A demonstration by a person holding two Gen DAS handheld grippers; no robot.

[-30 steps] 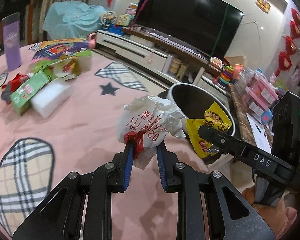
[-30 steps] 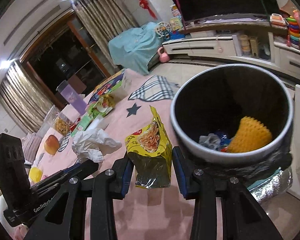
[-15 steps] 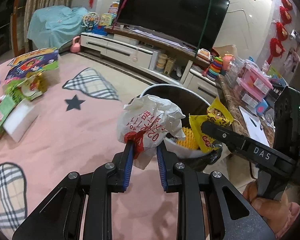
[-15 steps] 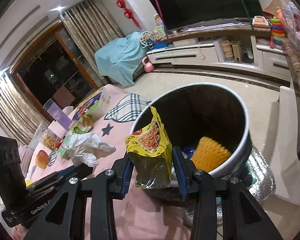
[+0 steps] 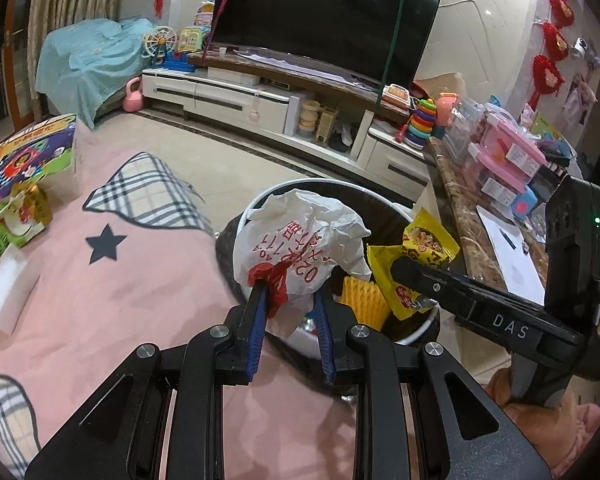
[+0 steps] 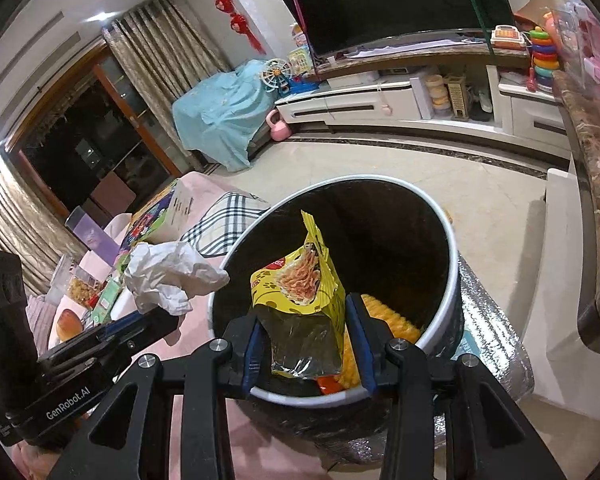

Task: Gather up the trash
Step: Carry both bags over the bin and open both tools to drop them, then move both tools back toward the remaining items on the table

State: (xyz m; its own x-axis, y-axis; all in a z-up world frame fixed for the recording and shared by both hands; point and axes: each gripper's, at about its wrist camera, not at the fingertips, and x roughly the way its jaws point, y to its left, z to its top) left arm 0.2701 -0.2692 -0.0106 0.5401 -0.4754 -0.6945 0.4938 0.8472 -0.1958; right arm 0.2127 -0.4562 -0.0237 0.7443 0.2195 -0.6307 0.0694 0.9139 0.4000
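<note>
Left tongs (image 5: 290, 300) clamping crumpled wrapper (image 5: 300, 240), right tongs (image 6: 306, 336) — snack bag (image 6: 300, 300) — over bin (image 6: 452, 272)

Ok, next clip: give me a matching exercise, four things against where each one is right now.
Things:
1. crumpled white wrapper
2. yellow snack bag
3. yellow foam fruit net
4. colourful toy box

Places:
A. lying inside the trash bin
B. on the pink tablecloth
C. in the right gripper
D. in the left gripper

Pairs: 1-D, 2-C, 3-A, 4-B
</note>
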